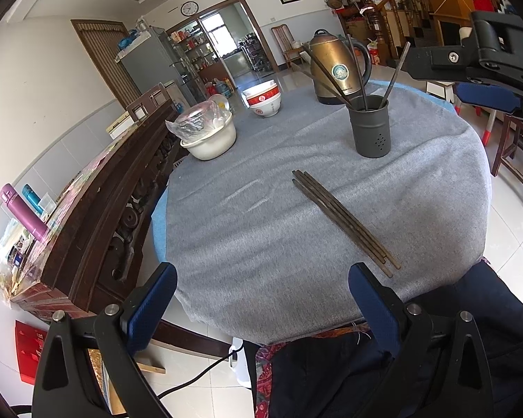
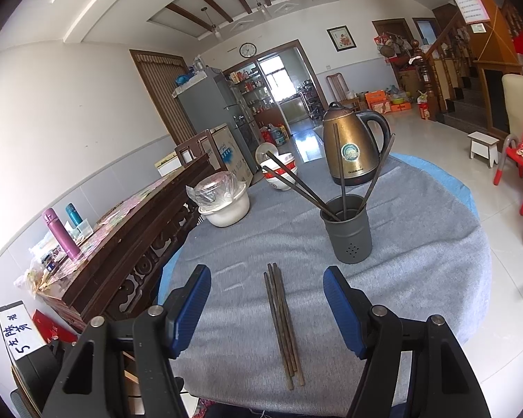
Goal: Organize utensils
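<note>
1. Left wrist view: the left gripper hangs at the near edge of the round table, its blue pads spread wide with nothing between them.
2. That view also catches the right gripper from the side, at the upper right, above the table's far right edge. Only one blue pad of it is clear here, so its spread cannot be told from this angle.
3. Right wrist view settles it: the right gripper is spread wide and holds nothing, and the loose chopsticks lie on the grey cloth in the gap seen between its pads.
4. From the left wrist, those loose chopsticks run diagonally as a tight bundle, their near ends close to the left gripper's right pad.
5. The dark utensil holder stands upright beyond the bundle, with several chopsticks leaning out of it; it also shows from the left wrist.
6. Behind the holder stands a bronze kettle.
7. Further left sit a white tub covered with plastic film and stacked red-and-white bowls.
8. Only the left wrist view shows the person's dark clothing below the table edge.
9. Only the right wrist view shows a handwritten label at the lower left.
</note>
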